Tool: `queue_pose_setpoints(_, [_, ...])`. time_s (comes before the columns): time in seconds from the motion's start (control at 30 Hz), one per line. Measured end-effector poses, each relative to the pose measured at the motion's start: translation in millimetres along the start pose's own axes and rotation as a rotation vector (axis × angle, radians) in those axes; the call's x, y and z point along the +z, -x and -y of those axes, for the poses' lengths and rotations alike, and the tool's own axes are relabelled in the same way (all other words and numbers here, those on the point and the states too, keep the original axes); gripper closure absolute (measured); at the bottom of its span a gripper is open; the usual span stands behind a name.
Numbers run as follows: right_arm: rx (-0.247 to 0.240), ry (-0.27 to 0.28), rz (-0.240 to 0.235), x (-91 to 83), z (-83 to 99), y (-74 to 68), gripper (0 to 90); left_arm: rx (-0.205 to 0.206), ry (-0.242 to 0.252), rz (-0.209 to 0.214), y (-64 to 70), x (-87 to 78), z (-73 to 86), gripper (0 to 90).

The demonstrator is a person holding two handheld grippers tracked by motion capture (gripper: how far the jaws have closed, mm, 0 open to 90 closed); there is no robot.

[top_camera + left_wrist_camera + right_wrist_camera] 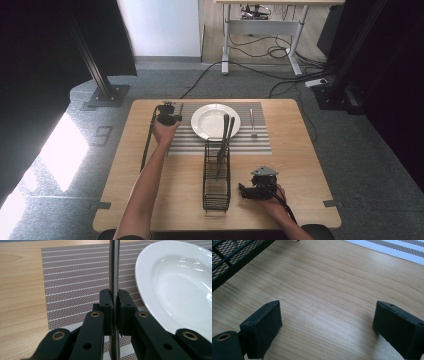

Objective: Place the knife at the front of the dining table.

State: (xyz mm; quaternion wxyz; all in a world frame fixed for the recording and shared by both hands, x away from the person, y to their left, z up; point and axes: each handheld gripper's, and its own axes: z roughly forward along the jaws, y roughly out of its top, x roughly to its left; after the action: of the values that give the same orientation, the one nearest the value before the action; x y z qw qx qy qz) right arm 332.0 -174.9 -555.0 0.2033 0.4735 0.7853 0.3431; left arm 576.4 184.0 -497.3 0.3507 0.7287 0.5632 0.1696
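Note:
My left gripper [168,117] [114,302] is at the left of the white plate [210,117] [180,290], low over the striped placemat [250,142] [75,277]. Its jaws are shut on the thin metal handle of a utensil [114,265] that lies along the mat. A black mesh cutlery caddy [206,172] [232,255] stands in front of the plate, with two dark-handled utensils [225,135] leaning out of it. My right gripper [244,191] [327,325] rests low over the bare wood to the right of the caddy, open, with nothing between its jaws.
A small metal utensil [253,122] lies on the mat to the right of the plate. A black cable [147,142] trails from the left gripper along the table's left side. The table's front edge is close behind the right hand.

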Motion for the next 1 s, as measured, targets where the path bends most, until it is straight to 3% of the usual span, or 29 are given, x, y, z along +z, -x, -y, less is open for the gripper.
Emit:
queue_pose_setpoints(0.67, [0.000,0.001,-0.001,-0.3,0.3,-0.1,8.5,0.002,-0.092,-0.038,-4.8,24.6,12.6,83.3])
queue_pose_setpoints(1.0, [0.000,0.001,-0.003,-0.5,0.5,-0.3,8.6,-0.001,-0.106,-0.048,-7.2,27.3,18.0,83.2])
